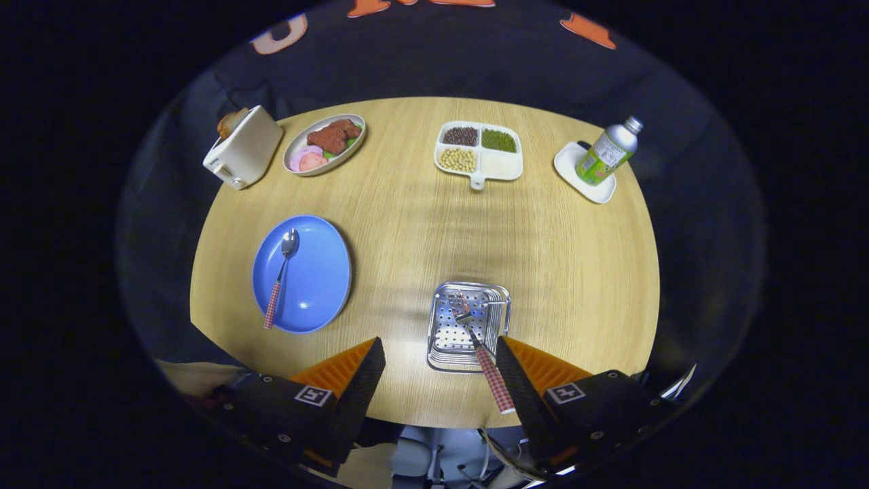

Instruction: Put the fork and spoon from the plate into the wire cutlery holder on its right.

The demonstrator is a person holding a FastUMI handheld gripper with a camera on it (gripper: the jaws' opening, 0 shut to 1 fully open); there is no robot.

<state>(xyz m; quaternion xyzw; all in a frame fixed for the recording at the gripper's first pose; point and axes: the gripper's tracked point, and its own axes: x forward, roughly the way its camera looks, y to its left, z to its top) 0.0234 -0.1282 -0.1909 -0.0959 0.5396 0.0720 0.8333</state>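
Note:
A blue plate (313,272) lies on the round wooden table, ahead of the left finger. On it rests a spoon (280,278) with a red checked handle, bowl pointing away. The wire cutlery holder (468,326) stands just ahead of the fingers, near the right one. The fork (478,346) stands tilted in it, tines down, its checked handle leaning out beside the right finger. My gripper (440,350) is open above the table's near edge, with nothing between its fingers.
At the far side stand a white toaster (243,155), an oval dish of food (324,144), a divided tray of beans (479,155) and a bottle (609,153) on a small white dish (584,173). The table's near edge runs below the fingers.

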